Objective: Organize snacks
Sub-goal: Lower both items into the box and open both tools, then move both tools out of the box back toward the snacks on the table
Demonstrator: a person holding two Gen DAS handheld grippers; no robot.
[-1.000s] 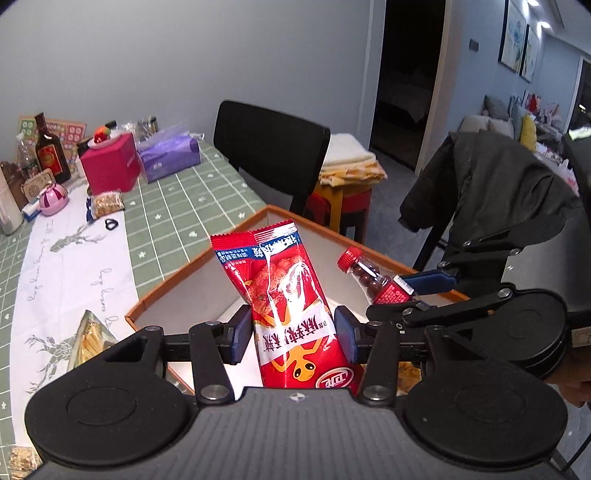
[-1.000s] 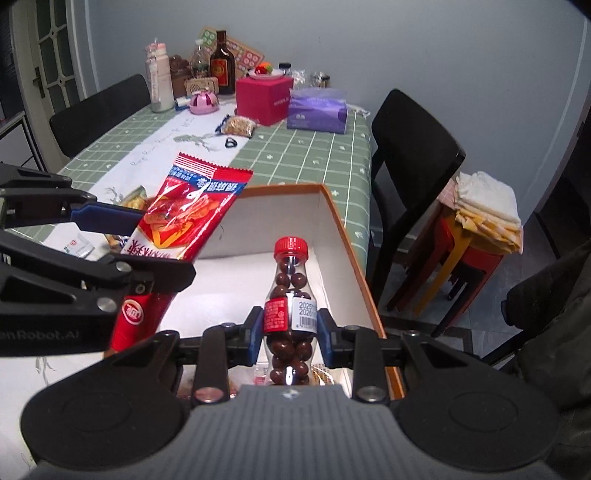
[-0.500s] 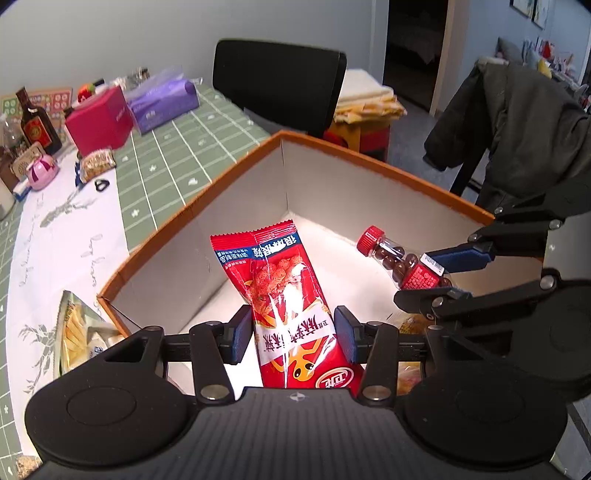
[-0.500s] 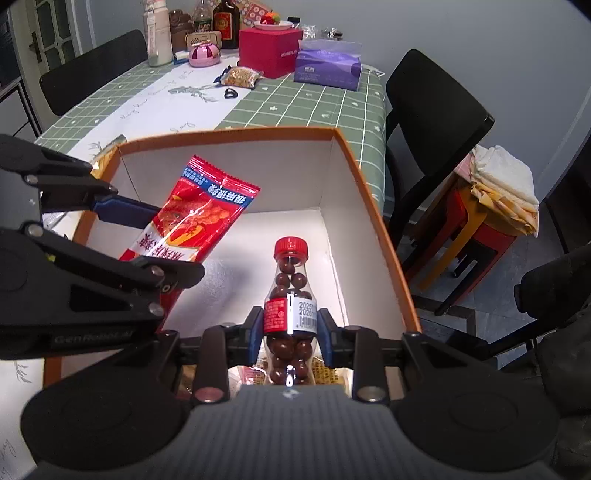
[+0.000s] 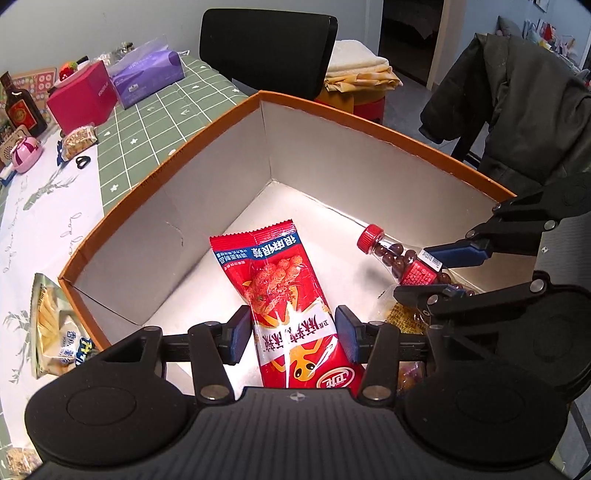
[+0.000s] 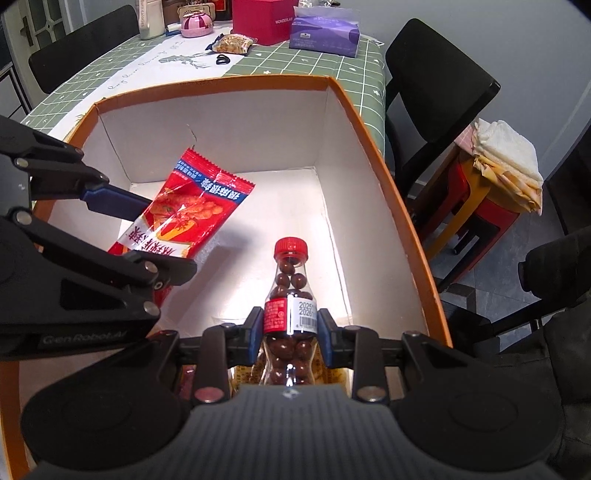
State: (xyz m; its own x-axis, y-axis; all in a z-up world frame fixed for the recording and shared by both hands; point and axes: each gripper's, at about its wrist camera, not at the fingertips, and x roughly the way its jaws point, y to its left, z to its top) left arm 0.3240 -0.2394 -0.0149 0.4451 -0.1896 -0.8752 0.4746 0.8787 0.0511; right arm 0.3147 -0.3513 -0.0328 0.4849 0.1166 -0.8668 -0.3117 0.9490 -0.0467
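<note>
Room: grey-blue walls, dark open doorway (image 5: 406,33) at the back, grey floor. Black chair (image 5: 267,42) pushed against the far side of the bench, a second black chair (image 6: 436,92) at its corner. Dark jacket (image 5: 513,107) draped over another chair on the right. Red-and-yellow stool (image 6: 480,210) beside the bench, folded towels (image 6: 506,151) stacked on it.

Bench (image 5: 155,110): green grid-pattern cloth, white printed runner (image 5: 37,206) down the middle. Far end cluttered: red box (image 5: 79,96), purple tissue pack (image 5: 147,75), brown bottle (image 5: 20,107), pink round item (image 5: 26,155), small wrapped snack (image 5: 79,137). A cracker bag (image 5: 51,328) lies on the runner just outside the box's near corner.

Orange box (image 5: 166,166), white inside, open top, sits at the bench's near end. More wrapped snacks show on its floor under the grippers, too hidden to identify.

Left gripper (image 5: 291,334) angled down into the box; jaws opening, red snack packet (image 5: 284,291) between them, the pads looking slightly off its edges, lower end near the box floor.

Right gripper (image 6: 290,334) alongside, also angled down into the box; jaws narrow, clamped on the label of a candy bottle (image 6: 290,295), red cap pointing away, full of brown balls.
</note>
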